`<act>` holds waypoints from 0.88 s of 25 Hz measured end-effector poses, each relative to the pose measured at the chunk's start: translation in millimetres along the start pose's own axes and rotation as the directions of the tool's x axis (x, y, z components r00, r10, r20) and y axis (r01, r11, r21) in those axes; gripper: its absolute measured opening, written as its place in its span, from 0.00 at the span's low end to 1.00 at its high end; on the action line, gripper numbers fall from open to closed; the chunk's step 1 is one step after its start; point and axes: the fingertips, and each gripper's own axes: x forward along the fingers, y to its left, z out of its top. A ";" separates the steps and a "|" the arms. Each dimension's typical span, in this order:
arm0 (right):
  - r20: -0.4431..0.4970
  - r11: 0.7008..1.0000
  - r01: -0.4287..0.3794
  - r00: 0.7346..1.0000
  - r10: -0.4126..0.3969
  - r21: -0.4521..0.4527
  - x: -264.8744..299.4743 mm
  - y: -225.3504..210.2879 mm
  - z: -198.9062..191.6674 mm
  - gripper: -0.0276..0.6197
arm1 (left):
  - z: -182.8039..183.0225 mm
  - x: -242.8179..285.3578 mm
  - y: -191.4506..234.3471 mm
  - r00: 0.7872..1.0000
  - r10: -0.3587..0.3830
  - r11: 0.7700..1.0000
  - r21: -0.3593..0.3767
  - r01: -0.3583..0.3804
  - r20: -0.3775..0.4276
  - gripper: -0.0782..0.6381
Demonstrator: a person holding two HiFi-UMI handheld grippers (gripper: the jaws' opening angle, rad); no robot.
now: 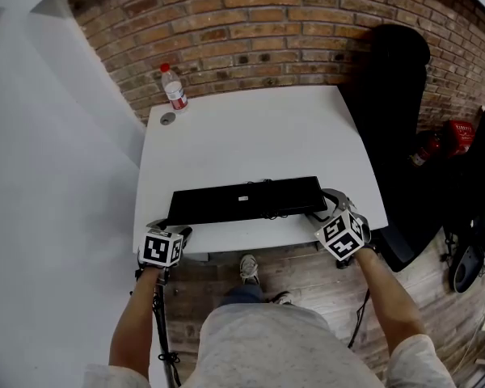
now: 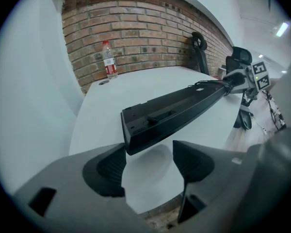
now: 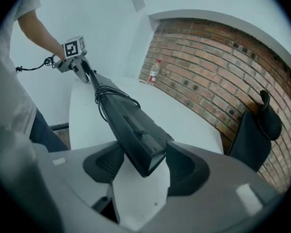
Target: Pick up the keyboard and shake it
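A black keyboard hangs underside-up just above the front of the white table, with its cable bunched on top. My left gripper is shut on its left end. In the left gripper view, that end sits between the pads of the left gripper and throws a shadow on the table. My right gripper is shut on the right end. In the right gripper view, both pads of the right gripper press the keyboard.
A water bottle stands at the table's far left corner, with its cap lying beside it. A black chair stands right of the table against the brick wall. The person's legs are at the table's front edge.
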 end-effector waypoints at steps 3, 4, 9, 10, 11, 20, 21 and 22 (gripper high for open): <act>-0.024 0.999 -0.013 1.000 0.012 -0.042 0.4 3.4 -3.4 0.47 | -5.2 1.8 -1.8 1.000 -0.005 1.000 0.007 0.006 -0.028 0.54; -0.036 0.998 -0.018 0.999 0.016 -0.058 0.2 4.3 -4.7 0.47 | -7.1 1.7 -2.4 0.999 -0.005 1.000 0.007 0.005 -0.039 0.54; -0.117 0.988 -0.066 0.992 0.050 -0.140 -1.4 12.2 -14.5 0.49 | -10.9 -0.3 -7.5 0.998 -0.006 1.000 0.018 0.007 -0.055 0.54; -0.134 0.985 -0.081 0.989 0.061 -0.153 -1.7 14.7 -17.5 0.50 | -11.1 -1.0 -8.0 0.998 -0.003 1.000 0.020 0.004 -0.060 0.55; -0.149 0.982 -0.097 0.986 0.073 -0.161 -2.2 17.7 -20.6 0.51 | -11.3 -1.6 -8.5 0.998 -0.001 1.000 0.022 0.002 -0.062 0.54; -0.129 0.989 -0.106 0.987 0.092 -0.104 -19.7 21.8 -24.2 0.44 | -14.2 -5.9 -21.0 0.999 0.021 0.999 0.039 -0.019 -0.048 0.55; -0.116 0.991 -0.103 0.989 0.093 -0.087 -21.8 22.2 -21.9 0.43 | -13.7 -7.4 -22.2 0.999 0.023 0.999 0.037 -0.021 -0.043 0.55; -0.102 0.993 -0.101 0.990 0.095 -0.065 -24.1 22.4 -18.7 0.43 | -12.4 -9.6 -23.7 0.999 0.023 0.999 0.035 -0.022 -0.037 0.55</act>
